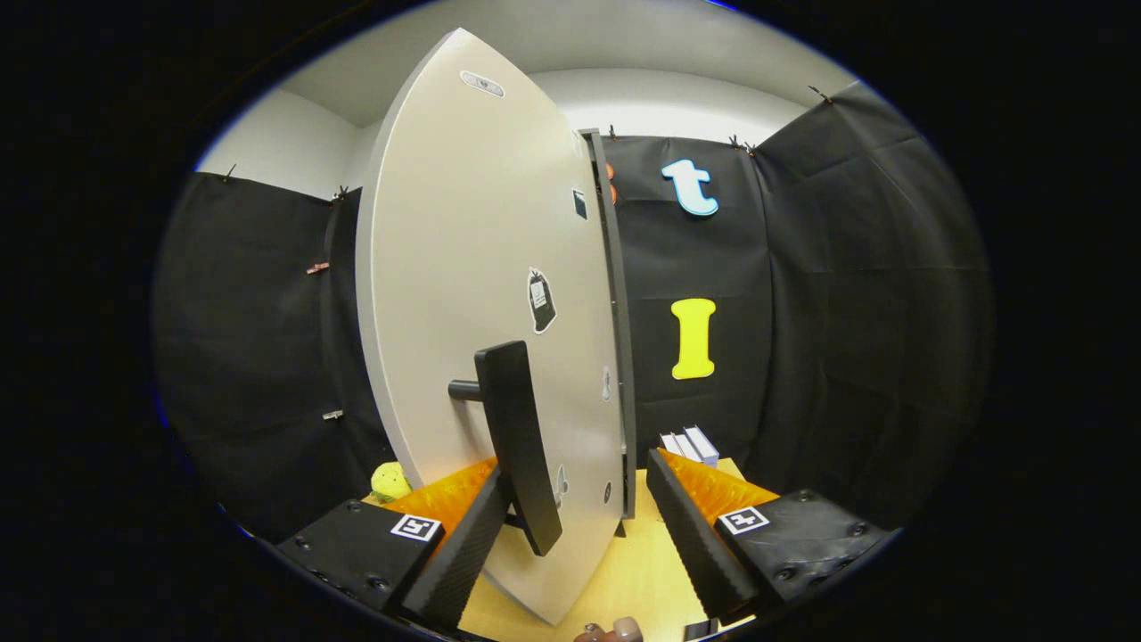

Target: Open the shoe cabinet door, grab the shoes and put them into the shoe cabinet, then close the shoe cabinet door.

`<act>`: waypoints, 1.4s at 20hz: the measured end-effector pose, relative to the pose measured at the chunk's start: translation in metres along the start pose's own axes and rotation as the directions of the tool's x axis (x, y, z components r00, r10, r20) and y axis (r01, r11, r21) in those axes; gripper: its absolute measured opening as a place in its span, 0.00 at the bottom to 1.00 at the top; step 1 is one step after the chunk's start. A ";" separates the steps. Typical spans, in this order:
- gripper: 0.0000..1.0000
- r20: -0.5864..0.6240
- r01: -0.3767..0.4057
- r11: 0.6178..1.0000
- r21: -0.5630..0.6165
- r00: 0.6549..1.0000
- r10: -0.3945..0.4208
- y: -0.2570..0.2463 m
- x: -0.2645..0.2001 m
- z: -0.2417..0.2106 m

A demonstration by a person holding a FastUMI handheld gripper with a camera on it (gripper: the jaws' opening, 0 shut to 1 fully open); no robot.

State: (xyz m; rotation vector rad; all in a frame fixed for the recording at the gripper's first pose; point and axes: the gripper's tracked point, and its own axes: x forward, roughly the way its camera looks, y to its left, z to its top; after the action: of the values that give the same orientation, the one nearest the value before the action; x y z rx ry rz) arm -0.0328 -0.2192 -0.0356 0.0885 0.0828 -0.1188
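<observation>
Door's swung partway, you're on the handle

Can't tell whether this is the opening or closing swing: no shoes in sight. Your fingers (570, 535) sit apart, low centre of frame, straddling the handle (517, 446) and the door (481, 294) edge without clamping. Gripper's level, pointing at the door, above the worktop (633, 580). A yellow thing (389, 481) sits lower left.

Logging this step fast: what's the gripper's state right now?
Gripper: open, holding nothing; its fingers straddle the cabinet door and black handle, with a gap on the right side.
</observation>
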 end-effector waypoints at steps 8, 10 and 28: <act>0.97 0.011 -0.052 0.999 0.004 0.999 0.052 0.113 0.045 -0.015; 0.98 0.007 -0.057 0.998 0.020 0.998 0.057 0.135 0.068 -0.022; 0.98 0.071 -0.096 0.994 -0.056 0.992 0.100 0.216 0.087 -0.006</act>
State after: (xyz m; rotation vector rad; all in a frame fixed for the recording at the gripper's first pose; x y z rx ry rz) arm 0.0789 -0.0154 -0.0311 0.0357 0.0074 -0.0214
